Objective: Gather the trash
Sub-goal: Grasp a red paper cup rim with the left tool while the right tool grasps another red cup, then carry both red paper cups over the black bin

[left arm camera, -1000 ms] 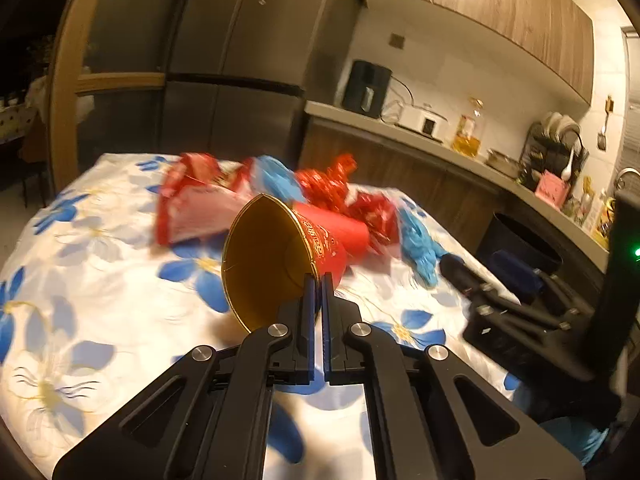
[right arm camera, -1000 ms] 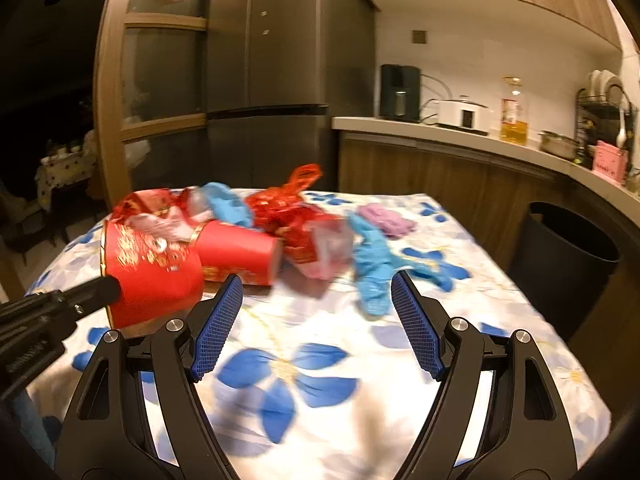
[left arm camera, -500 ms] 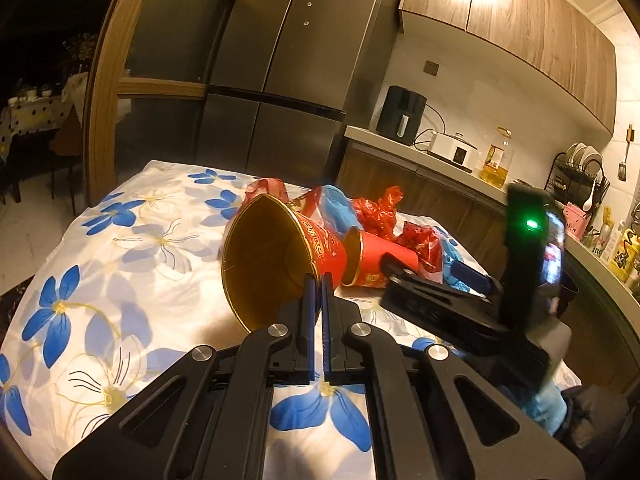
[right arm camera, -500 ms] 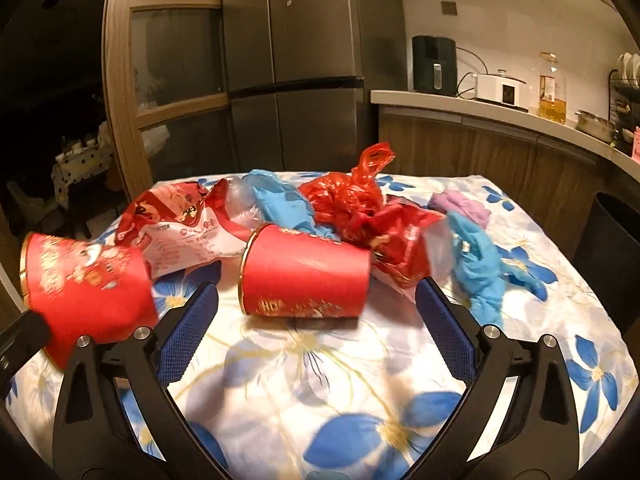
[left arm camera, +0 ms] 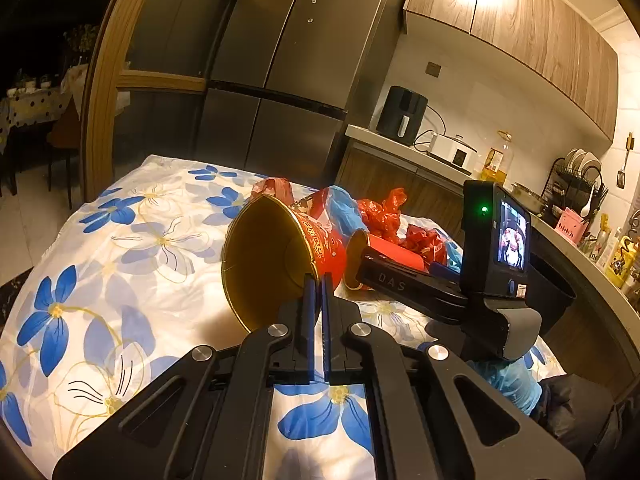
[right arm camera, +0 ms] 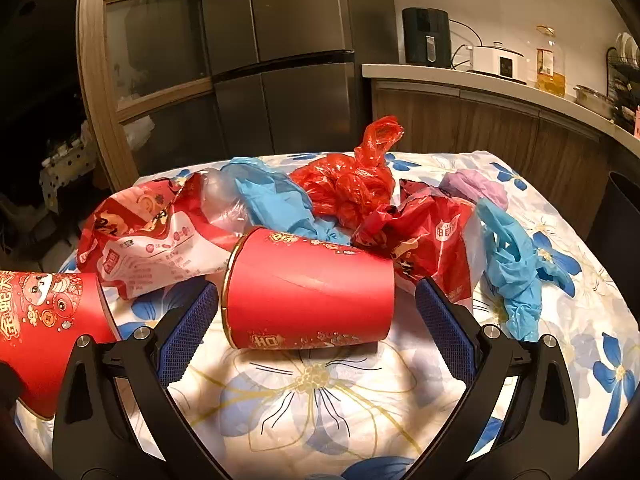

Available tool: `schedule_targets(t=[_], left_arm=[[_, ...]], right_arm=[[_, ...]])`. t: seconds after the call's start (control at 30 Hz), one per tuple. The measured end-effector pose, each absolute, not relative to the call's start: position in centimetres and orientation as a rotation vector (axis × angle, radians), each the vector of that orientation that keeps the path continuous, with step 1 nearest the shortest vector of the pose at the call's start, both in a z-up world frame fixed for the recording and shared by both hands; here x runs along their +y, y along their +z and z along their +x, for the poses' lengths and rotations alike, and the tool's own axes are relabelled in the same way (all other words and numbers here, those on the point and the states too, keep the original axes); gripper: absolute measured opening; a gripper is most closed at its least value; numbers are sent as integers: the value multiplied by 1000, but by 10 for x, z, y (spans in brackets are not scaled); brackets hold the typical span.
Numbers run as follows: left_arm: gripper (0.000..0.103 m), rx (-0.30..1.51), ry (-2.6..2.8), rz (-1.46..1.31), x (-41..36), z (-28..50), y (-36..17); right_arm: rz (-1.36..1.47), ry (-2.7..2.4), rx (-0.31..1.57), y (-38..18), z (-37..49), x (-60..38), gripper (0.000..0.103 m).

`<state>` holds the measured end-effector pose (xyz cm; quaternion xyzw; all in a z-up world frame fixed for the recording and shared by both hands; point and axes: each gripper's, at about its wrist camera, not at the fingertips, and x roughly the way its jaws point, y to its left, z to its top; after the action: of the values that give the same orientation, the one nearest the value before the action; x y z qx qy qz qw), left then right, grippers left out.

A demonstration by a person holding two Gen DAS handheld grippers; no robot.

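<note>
Cup: red paper cup with a gold rim (right arm camera: 310,290) lay on its side on the flowered tablecloth (right arm camera: 320,400), long axis crosswise between the pads.
Right gripper (right arm camera: 316,320): nearer; jaws wide, flanking both cup ends, not touching.
Left gripper (left arm camera: 316,300): clamped shut on gold-lined red cup (left arm camera: 280,256) wall.

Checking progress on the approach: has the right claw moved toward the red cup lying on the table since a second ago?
Yes. The right claw has closed in on the lying red cup, which now sits between its open fingers.
</note>
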<state>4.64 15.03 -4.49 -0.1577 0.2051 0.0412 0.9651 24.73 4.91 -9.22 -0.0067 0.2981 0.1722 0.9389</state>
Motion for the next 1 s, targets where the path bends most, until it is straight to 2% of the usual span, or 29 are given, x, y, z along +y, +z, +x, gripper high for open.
schedule_targets(t=[0.27, 1.0], left_arm=[[2, 422, 76, -318, 146, 49, -46], [2, 397, 76, -283, 126, 43, -30]], right_arm=[[-5, 365, 646, -99, 256, 50, 84], [14, 450, 503, -61, 195, 12, 83]])
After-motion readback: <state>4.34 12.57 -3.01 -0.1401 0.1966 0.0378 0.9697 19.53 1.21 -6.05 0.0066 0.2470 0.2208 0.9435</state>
